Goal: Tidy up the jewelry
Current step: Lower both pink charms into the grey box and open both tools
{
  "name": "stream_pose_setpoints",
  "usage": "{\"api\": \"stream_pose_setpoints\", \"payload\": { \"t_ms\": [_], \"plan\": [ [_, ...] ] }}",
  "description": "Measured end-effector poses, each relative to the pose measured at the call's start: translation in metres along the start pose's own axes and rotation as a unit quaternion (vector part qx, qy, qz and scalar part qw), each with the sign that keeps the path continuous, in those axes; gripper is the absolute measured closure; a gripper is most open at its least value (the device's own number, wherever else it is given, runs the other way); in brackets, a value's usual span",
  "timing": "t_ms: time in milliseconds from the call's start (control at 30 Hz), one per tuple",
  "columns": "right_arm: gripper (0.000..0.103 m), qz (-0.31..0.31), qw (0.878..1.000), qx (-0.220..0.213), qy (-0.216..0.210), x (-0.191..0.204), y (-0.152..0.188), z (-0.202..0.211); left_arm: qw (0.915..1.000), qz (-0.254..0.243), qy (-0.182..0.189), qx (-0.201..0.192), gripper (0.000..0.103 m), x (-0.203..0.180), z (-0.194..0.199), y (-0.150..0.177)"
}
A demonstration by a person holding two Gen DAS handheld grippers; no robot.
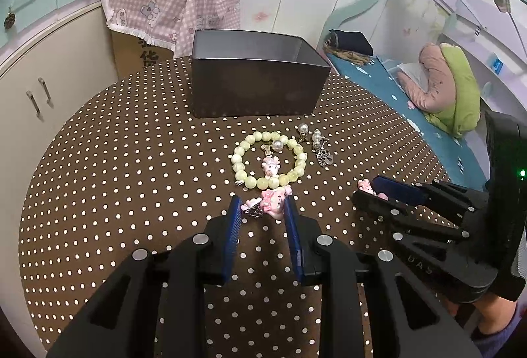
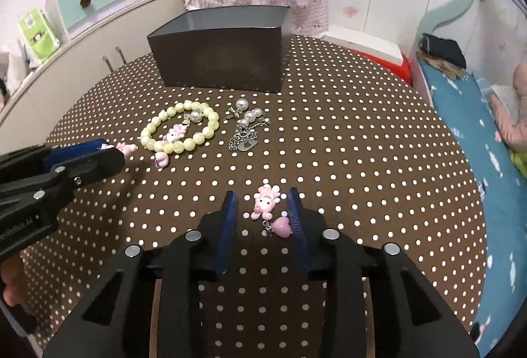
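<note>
Little of the sorting looks done; the dark metal box (image 1: 257, 77) stands at the far side of the polka-dot table (image 1: 115, 180), and neither view shows its floor, so whether anything already lies inside cannot be told.

All the jewelry in view is still on the cloth in front of the box: the pale green bead bracelet (image 1: 268, 158) lies flat just before its near wall, with a small pink figure charm (image 1: 270, 167) and a pearl earring (image 1: 277, 145) inside its ring; just to the bracelet's right, also before the box, are a second pearl earring (image 1: 303, 130) and a silver chain with a heart pendant (image 1: 323, 151).

The left gripper (image 1: 262, 209) is spread wide and low over the cloth on the near side of the bracelet; a pink cartoon hair clip (image 1: 270, 201) sits between its blue pads, apparently not yet clamped.

The right gripper (image 2: 263, 209) is likewise wide open, further from the box than the bracelet; a pink pig charm with a heart drop (image 2: 268, 209) lies between its fingers, close to the right pad, not pinched.

By this showing both claws are only poised for first grasps; every visible piece remains to be carried to the box.
</note>
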State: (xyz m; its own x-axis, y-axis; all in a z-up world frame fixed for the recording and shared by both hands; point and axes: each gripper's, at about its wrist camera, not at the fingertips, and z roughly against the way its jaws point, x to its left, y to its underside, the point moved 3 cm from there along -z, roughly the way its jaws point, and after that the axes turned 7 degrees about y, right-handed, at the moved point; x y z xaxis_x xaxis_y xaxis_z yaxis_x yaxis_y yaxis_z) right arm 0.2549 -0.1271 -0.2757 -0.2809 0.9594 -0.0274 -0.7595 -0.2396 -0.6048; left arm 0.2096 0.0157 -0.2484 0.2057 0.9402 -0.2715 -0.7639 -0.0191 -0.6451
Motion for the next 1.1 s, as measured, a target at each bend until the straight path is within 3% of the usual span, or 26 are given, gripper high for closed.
{"api": "stream_pose_setpoints", "payload": {
  "t_ms": [100,500,900,1100],
  "plan": [
    [0.09,-0.001,1.0,0.0,-0.005,0.0,-0.001,0.0,1.0,0.001,0.006,-0.001,0.078,-0.001,0.001,-0.001],
    [0.09,-0.006,0.999,-0.036,-0.024,-0.003,-0.037,0.023,0.9993,-0.013,0.023,-0.025,0.078,-0.006,0.01,-0.034],
    [0.09,-0.017,0.991,-0.118,-0.063,-0.006,-0.138,0.054,0.9961,-0.047,0.013,-0.074,0.078,-0.007,0.017,-0.118],
    [0.09,-0.027,0.99,-0.115,-0.082,-0.005,-0.174,0.037,0.9976,-0.032,0.013,-0.059,0.078,0.009,-0.005,-0.145]
  ]
}}
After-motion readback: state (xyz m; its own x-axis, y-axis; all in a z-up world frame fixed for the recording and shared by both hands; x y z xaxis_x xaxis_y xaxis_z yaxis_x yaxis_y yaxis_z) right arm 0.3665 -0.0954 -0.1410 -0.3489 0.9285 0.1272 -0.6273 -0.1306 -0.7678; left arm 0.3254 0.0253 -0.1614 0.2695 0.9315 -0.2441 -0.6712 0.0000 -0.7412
